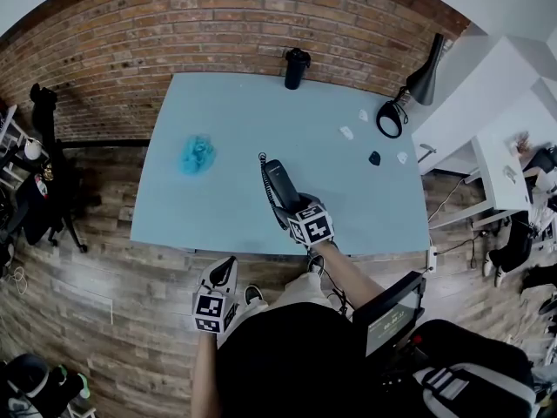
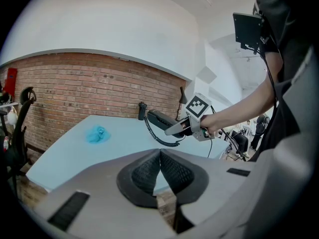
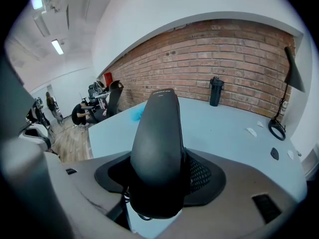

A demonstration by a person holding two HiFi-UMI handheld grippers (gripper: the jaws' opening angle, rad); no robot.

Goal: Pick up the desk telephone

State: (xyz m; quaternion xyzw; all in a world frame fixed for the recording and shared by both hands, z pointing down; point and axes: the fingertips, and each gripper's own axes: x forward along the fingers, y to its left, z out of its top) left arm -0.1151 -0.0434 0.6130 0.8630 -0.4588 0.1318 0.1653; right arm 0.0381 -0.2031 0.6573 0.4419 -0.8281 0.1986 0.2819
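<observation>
Brick wall behind, pale blue table point(image 1: 218, 129) below: my right gripper point(image 1: 298, 207) clamps the black plastic desk telephone handset point(image 1: 280, 179) at frame centre, its long axis running straight out from the jaws. My left gripper point(image 1: 223, 273) hangs closed and empty, lower left.

Matt plastic, rough brick, grained wood

The telephone handset point(image 3: 158, 143) in the right tool point(image 3: 157, 172) is smooth, dark plastic with a faint sheen, and its coiled cord point(image 1: 265, 185) is black. The left tool point(image 2: 160, 158) has a grey matt shell and black, finely textured pads point(image 2: 144, 173). The surface point(image 1: 235, 111) is smooth, pale blue and matt. The wall point(image 1: 130, 33) across the top is rough brick, the floor point(image 1: 96, 320) at lower left is wood planks, and the blue lump point(image 1: 197, 154) at left looks crumpled and soft.
</observation>
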